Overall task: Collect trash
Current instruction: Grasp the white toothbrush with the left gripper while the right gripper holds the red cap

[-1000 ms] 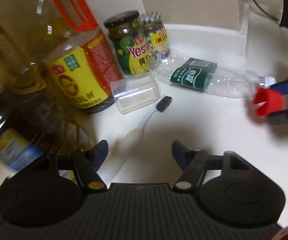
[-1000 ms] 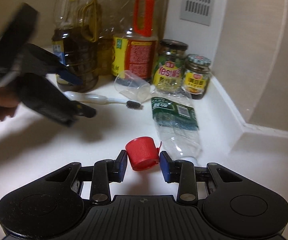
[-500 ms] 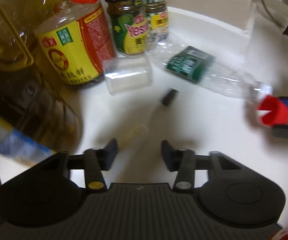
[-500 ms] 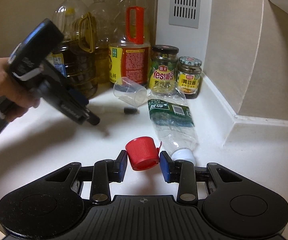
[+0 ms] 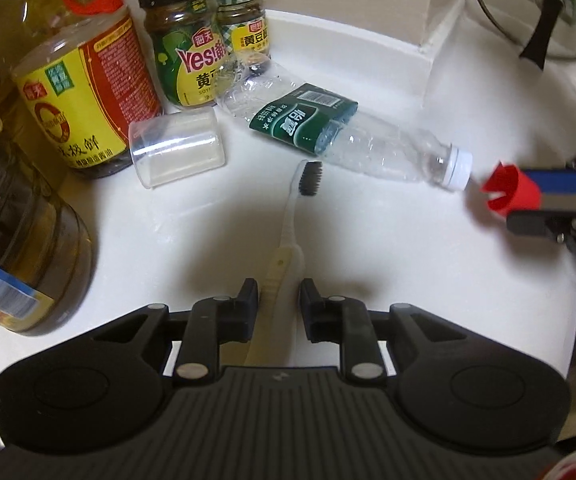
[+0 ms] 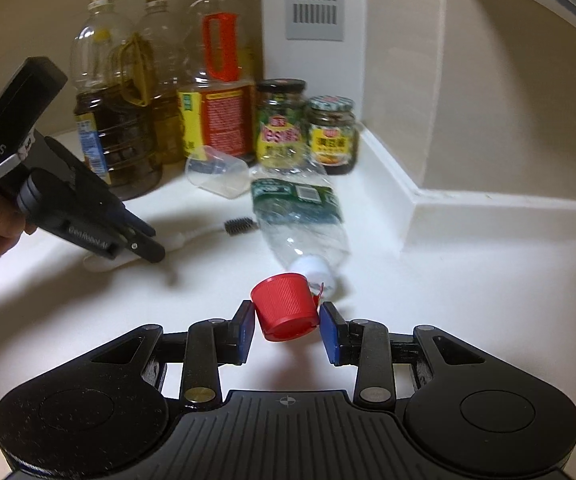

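Note:
A white toothbrush [image 5: 292, 216] with dark bristles lies on the white counter [image 5: 368, 260]. Its handle runs back between the jaws of my left gripper [image 5: 277, 292], which are closing and touch it on both sides. In the right wrist view the left gripper [image 6: 149, 246] points down at the toothbrush [image 6: 203, 236]. My right gripper [image 6: 287, 328] is shut on a red bottle cap [image 6: 285, 312] and holds it above the counter. The red cap [image 5: 512, 196] also shows at the right of the left wrist view. A crushed clear bottle [image 5: 368, 144] with a green label lies beyond it.
A clear plastic cup [image 5: 177, 150] lies on its side beside the toothbrush head. Two sauce jars [image 5: 183, 48] and several large oil bottles [image 6: 119, 136] stand along the back wall. A glass pot lid [image 5: 528, 12] is at the far right.
The left gripper's jaws have narrowed from wide open onto the toothbrush handle, and the gripper has swung into line with it. The right gripper, still holding the red cap, has shifted slightly.

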